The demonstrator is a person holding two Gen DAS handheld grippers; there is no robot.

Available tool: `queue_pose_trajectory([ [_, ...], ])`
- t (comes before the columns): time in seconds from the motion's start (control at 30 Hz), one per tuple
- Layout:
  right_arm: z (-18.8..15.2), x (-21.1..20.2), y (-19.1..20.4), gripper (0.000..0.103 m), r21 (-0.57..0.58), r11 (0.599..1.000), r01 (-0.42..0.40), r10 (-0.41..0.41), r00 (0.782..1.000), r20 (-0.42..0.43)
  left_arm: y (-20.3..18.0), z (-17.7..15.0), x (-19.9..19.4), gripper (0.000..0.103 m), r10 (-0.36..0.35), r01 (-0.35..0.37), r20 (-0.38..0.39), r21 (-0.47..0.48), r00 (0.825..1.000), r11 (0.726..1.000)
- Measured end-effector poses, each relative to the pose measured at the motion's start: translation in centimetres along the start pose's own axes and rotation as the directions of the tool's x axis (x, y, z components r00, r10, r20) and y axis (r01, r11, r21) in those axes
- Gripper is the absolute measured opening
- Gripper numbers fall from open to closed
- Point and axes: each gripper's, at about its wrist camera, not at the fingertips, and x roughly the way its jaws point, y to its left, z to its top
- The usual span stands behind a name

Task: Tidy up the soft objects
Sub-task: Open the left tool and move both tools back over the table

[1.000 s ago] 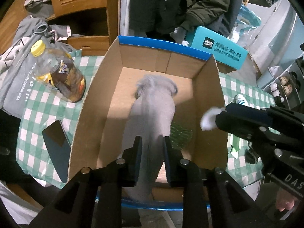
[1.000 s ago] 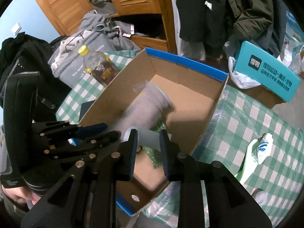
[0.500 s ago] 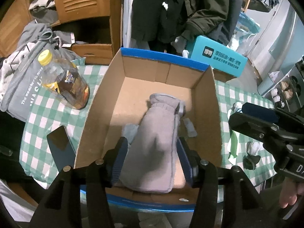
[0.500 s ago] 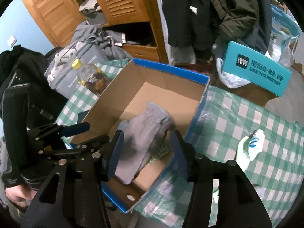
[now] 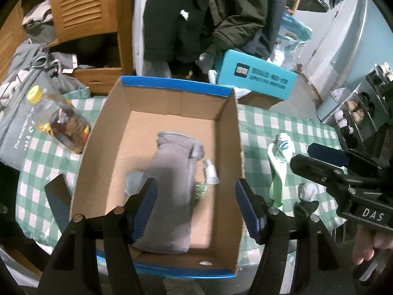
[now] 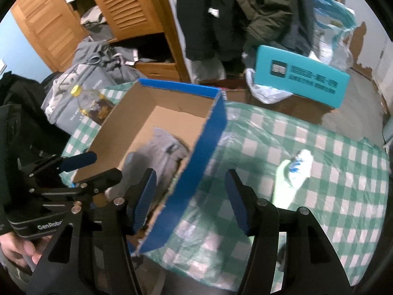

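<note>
A grey mitten (image 5: 172, 184) lies lengthwise in the blue-rimmed cardboard box (image 5: 176, 87), with a small white piece (image 5: 211, 172) and a green scrap (image 5: 201, 189) beside it. My left gripper (image 5: 196, 206) hangs above the box's near end, its jaws opening and clear of the mitten. In the right wrist view my right gripper (image 6: 190, 196) straddles the box's blue right wall (image 6: 206, 147), its jaws opening with nothing gripped. The grey mitten (image 6: 162, 152) shows inside. A green and white sock (image 6: 294, 169) lies on the checked cloth to the right.
A yellow-capped bottle (image 5: 59, 120) and a dark phone (image 5: 59, 196) lie left of the box. A teal box (image 5: 255, 76) stands behind the table. Grey clothes (image 5: 24, 93) pile up at the left. A small white and black item (image 5: 307, 191) lies near the sock (image 5: 277, 167).
Both grippers opened. The left let go of the grey mitten, which dropped flat into the box. The right released a white piece and swung right, over the box wall.
</note>
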Motion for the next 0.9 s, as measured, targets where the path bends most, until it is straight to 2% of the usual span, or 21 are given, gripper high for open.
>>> queue_pose_trajectory([
  [0.5,-2.3,-3.2,-7.2,0.059,0.119,0.989,0.085,-0.086,0.996,0.004,-5.0,0.1,1.0,0.067,-0.060,0.062,-0.027,0.058,0.998,0.996],
  [0.63,-3.1,-4.2,-9.0,0.067,0.154,0.982,0.105,-0.108,0.994,0.012,-6.5,0.1,1.3,0.067,-0.070,0.073,-0.034,0.079,0.997,0.994],
  [0.9,-4.8,-5.4,-12.1,0.067,0.209,0.968,0.138,-0.142,0.990,0.008,-9.3,-0.2,2.0,0.067,-0.081,0.088,-0.055,0.133,0.995,0.987],
])
